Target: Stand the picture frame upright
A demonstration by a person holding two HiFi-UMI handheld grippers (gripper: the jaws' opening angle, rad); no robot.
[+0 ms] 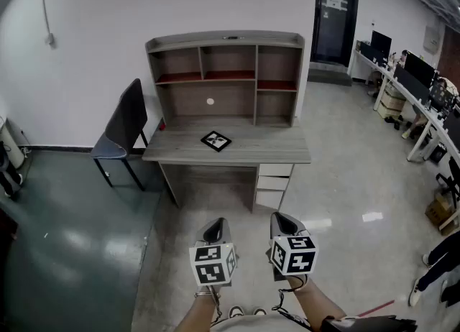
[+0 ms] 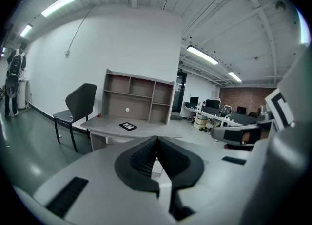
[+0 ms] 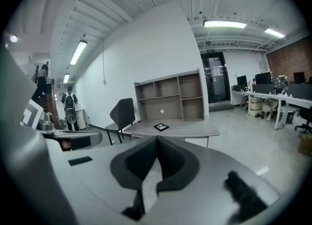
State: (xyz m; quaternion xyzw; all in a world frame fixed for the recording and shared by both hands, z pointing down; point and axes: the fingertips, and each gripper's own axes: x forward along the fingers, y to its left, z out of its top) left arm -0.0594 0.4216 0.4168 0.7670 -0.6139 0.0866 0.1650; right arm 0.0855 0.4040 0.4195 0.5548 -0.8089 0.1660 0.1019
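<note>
One picture frame [image 1: 215, 141] lying flat amid one worktop [image 1: 277, 152], clear of its edges, one chair [image 1: 123, 126] near left end, left tongs [image 1: 217, 223] and right tongs [image 1: 284, 218] both closed, empty, well short of it over open floor [image 1: 345, 180].

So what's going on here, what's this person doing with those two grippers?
A person stands back from the desk with a gripper in each hand. The left gripper and right gripper are both shut and empty, pointing toward the desk. The frame lies flat on the desktop, so standing it up has not begun.
</note>
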